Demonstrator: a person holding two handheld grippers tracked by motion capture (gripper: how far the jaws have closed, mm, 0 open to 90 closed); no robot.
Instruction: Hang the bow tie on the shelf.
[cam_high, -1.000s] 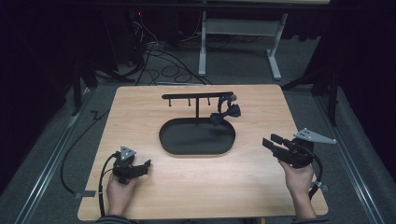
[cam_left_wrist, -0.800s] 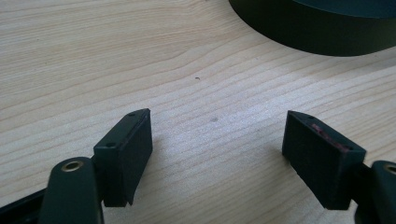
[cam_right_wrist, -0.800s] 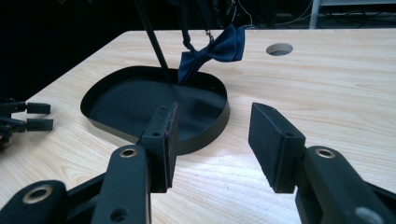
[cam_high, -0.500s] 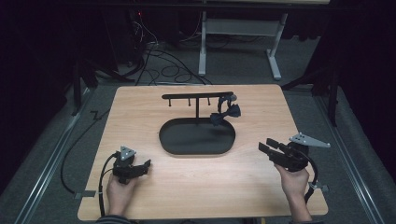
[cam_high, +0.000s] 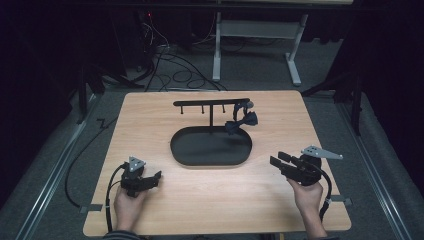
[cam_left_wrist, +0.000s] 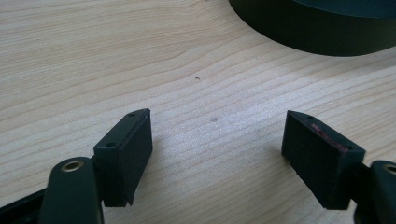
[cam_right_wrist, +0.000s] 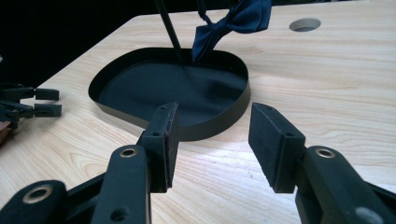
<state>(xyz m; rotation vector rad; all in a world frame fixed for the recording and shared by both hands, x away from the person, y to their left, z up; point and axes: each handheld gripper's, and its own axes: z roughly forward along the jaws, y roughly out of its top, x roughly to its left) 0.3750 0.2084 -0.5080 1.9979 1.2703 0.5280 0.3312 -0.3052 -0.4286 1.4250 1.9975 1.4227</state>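
A black oval tray lies mid-table with a T-shaped black stand rising from its back. A dark blue bow tie hangs from the stand's right end; in the right gripper view the bow tie dangles over the tray. My left gripper rests open on the wood at the front left, its jaws wide apart and empty, the tray's wall ahead of it. My right gripper sits open at the front right, pointing toward the tray, nothing between its pads.
The wooden table has a round cable hole behind the tray in the right gripper view. The other gripper shows at that view's left edge. Cables and a white desk frame lie on the dark floor beyond the table.
My right gripper has drifted slightly toward the front and left across the table. The left gripper and the bow tie have stayed still.
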